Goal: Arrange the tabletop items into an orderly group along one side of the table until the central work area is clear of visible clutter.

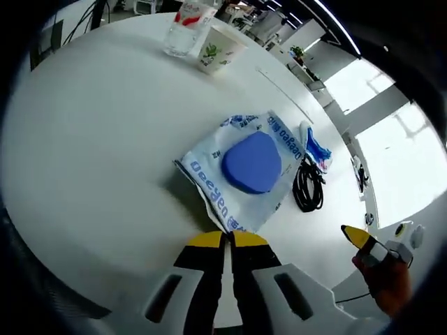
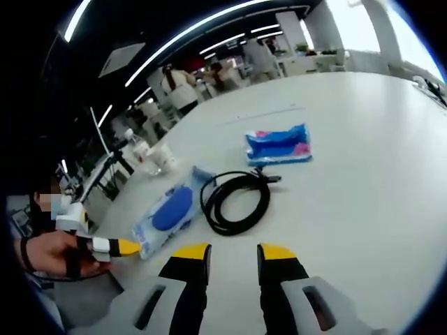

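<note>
On the white round table (image 1: 105,139), left gripper (image 1: 228,239) fingers are pinching the blue-lidded wipes pack (image 1: 241,171); right gripper (image 2: 225,252) is sitting released, black cable coil (image 2: 234,199) still waiting mid-table.

Cable (image 2: 235,202) blocks ahead; table (image 2: 363,174) right open

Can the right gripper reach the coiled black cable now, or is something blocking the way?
Probably yes. The right gripper is open and faces the coiled black cable, which lies flat just ahead of it with bare table between. The wipes pack lies beside the cable, not across the path.
</note>
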`<state>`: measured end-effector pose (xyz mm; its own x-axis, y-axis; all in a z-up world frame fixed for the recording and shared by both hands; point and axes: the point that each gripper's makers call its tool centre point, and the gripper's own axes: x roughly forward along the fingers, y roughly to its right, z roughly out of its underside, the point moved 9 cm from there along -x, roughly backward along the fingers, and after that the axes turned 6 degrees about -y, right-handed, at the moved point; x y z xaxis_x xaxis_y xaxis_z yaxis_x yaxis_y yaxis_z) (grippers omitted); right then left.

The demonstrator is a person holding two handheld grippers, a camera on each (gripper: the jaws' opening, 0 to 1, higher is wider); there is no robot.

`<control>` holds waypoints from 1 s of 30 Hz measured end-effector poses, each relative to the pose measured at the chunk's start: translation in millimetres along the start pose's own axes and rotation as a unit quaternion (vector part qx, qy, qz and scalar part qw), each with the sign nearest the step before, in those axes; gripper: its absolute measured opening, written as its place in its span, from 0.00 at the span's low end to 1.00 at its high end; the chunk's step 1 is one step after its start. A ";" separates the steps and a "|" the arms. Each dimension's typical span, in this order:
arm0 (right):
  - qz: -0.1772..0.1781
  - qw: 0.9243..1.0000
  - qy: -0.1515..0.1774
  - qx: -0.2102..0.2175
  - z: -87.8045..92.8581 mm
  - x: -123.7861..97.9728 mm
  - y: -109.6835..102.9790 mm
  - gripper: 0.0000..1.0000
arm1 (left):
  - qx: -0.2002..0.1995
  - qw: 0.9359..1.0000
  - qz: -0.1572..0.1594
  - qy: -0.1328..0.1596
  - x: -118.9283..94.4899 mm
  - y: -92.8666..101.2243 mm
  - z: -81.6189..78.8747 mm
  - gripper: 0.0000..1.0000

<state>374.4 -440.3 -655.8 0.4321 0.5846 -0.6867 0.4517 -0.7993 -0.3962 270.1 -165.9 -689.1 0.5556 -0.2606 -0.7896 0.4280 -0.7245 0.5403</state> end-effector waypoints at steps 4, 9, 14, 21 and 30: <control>-0.006 1.000 -0.005 0.003 2.2 4.8 -6.2 0.25 | -0.025 0.999 -0.026 0.002 -9.6 -19.8 -3.4 0.00; -0.013 1.000 -0.008 -0.003 -1.2 7.9 -12.5 0.26 | -0.033 0.998 -0.044 0.018 -23.7 -37.1 -12.7 0.00; -0.021 1.000 -0.012 -0.006 -4.4 12.0 -19.6 0.26 | -0.077 0.995 -0.051 0.032 -30.5 -49.3 -16.1 0.00; -0.036 0.999 -0.031 -0.027 -5.8 20.1 -34.4 0.26 | -0.165 0.981 -0.032 0.095 -41.3 -68.1 -31.9 0.00; -0.084 0.994 -0.067 -0.025 -8.9 46.5 -58.7 0.32 | -0.170 0.970 -0.023 0.171 -64.6 -90.3 -45.8 0.00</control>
<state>374.8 -364.9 -659.1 0.2415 0.6824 -0.6900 0.5477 -0.6828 -0.4835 228.2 -54.4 -673.5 0.7097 0.0354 -0.7036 0.6357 -0.4625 0.6180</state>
